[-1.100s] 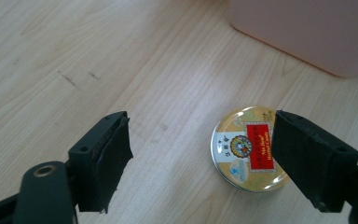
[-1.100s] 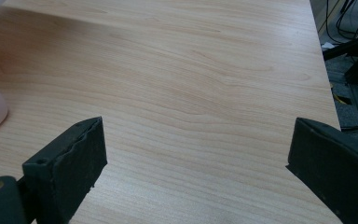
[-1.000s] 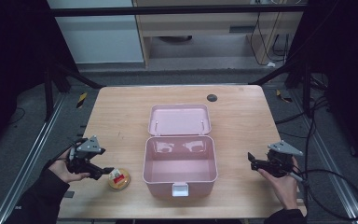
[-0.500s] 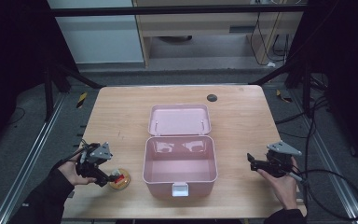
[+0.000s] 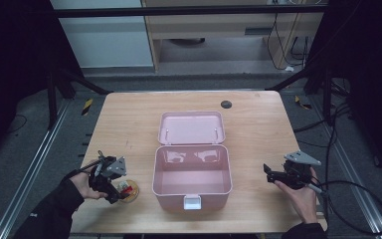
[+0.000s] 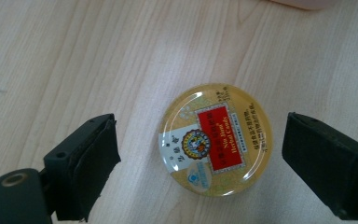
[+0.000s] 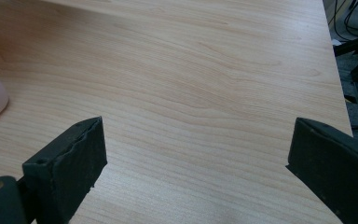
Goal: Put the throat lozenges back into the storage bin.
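My left tongs (image 6: 200, 154) have come down over the candy tin (image 6: 215, 138) beside the open pink box (image 5: 191, 169) on the table (image 5: 258, 124); they're spread wide, astride it but not touching. I judge a pickup is next. My right tongs (image 7: 198, 163) hang spread over bare wood.

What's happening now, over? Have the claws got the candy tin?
Left gripper open, jaws either side of candy tin, not touching. Right gripper open, empty. Pink box open. Nothing in the way.
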### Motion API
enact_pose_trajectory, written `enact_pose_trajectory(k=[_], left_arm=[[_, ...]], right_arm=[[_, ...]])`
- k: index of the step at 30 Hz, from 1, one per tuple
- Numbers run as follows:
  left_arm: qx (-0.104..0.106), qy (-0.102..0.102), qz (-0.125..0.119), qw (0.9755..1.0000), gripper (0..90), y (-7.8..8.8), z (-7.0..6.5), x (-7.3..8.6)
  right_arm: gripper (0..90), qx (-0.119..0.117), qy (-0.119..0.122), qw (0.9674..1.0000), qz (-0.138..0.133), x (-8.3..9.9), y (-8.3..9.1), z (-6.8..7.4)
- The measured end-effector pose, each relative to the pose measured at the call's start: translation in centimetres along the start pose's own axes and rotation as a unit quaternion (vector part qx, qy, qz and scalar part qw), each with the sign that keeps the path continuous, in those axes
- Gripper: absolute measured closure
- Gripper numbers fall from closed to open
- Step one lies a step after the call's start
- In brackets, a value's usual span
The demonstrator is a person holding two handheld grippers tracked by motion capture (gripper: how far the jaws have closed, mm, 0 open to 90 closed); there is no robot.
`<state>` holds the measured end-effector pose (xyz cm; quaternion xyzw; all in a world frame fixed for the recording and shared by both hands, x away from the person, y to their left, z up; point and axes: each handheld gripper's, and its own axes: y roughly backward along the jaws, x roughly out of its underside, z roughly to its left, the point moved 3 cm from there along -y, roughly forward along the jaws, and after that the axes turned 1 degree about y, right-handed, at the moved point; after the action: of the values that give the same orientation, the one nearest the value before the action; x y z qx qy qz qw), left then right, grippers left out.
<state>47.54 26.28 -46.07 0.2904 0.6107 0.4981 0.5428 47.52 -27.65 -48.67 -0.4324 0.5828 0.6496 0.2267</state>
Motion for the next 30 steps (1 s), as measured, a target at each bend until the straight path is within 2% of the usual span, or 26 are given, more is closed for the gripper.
enact_pose_trajectory(k=[19,30], left_arm=[[0.020,-0.027,0.040,0.9986,9.5,-1.9,-0.5,0.1],[0.029,-0.030,0.051,0.9978,12.6,-2.8,-0.5,0.3]], right_arm=[[4.4,-0.005,0.004,0.9999,0.008,0.1,-0.2,0.2],[4.4,-0.006,0.007,0.9999,0.010,0.1,-0.2,0.2]])
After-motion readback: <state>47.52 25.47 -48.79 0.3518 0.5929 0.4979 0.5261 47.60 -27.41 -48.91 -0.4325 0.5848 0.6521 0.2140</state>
